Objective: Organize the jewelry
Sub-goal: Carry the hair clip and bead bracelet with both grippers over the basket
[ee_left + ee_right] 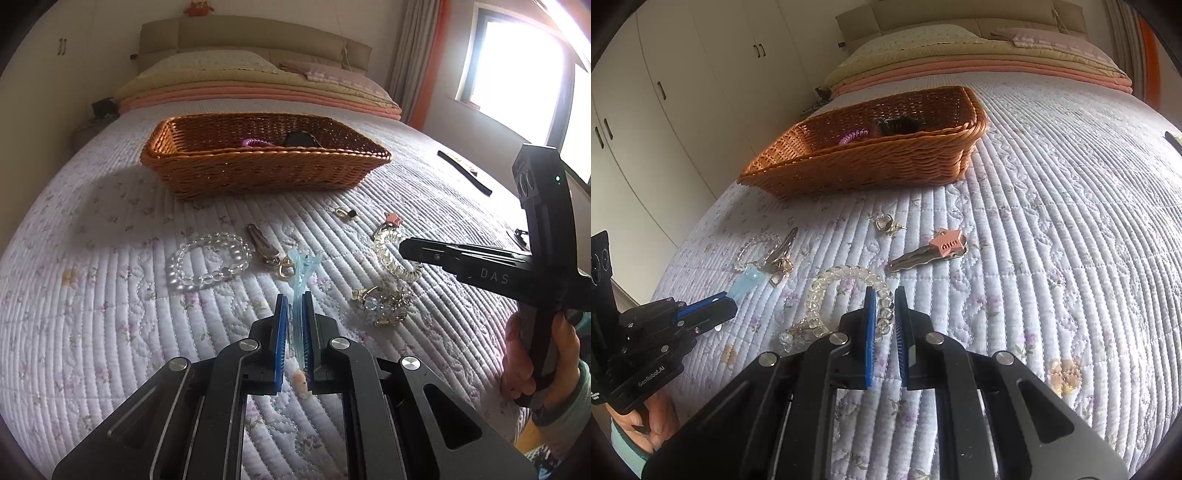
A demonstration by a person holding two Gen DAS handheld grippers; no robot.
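Between blue pads [282, 325], hair clip [301, 273] (pinched)

Blue clip [301, 280]: translucent, pinched between left tongs [295, 301].
Bead bracelet [210, 260]: clear, flat on bed.
Coil tie [849, 295]: clear, straddled by right tongs [884, 295].
Star clip [929, 249]: pink, on bed.
Basket [258, 173]: wicker, holding purple coil [255, 142].

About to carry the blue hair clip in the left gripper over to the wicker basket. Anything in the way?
Nothing visible blocks it. The left gripper holds the blue hair clip; only low items, the bead bracelet and metal clip, lie on the quilt before the open-topped wicker basket.
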